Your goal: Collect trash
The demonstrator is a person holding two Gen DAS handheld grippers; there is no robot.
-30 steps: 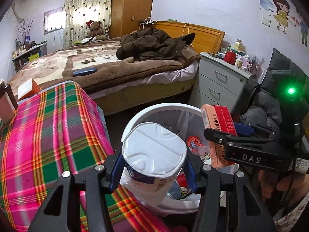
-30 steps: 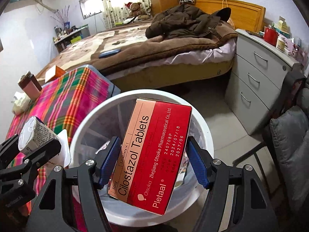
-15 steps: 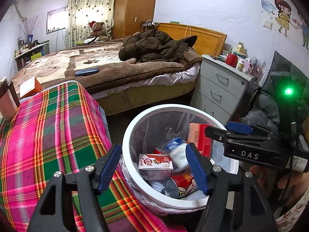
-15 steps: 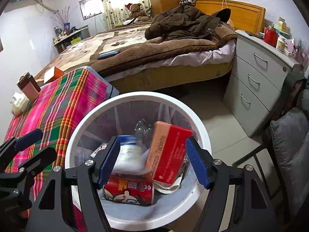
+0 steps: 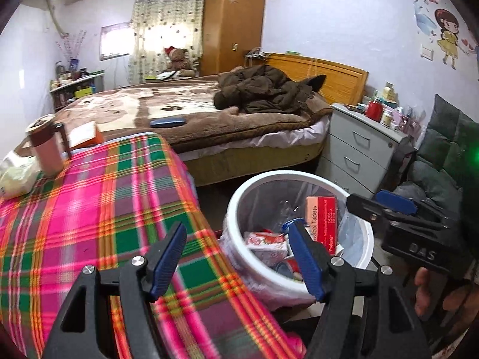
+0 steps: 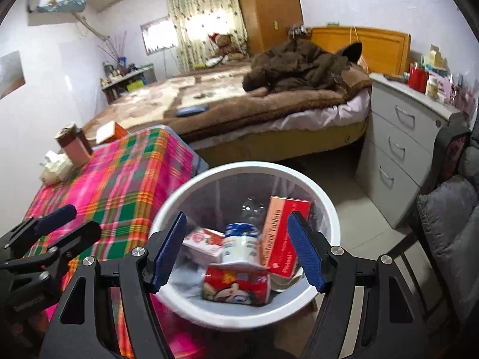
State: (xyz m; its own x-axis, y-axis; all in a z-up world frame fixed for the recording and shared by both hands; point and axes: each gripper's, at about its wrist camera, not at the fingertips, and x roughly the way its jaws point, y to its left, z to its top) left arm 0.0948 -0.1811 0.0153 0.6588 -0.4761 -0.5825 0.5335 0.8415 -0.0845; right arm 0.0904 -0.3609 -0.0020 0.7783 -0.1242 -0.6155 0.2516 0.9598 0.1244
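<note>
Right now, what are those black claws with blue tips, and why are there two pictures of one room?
They are grabbing tools. A person holds one in each hand, and each carries a camera that looks out between its fingers, so you get two views. The left gripper sits over the checked cloth; the right gripper sits over the white bin. Both are open and hold nothing. In the bin lie a red tablet box, a small white bottle, a red can and a small carton. On the cloth stand a pink mug, an orange box and a crumpled bag.
</note>
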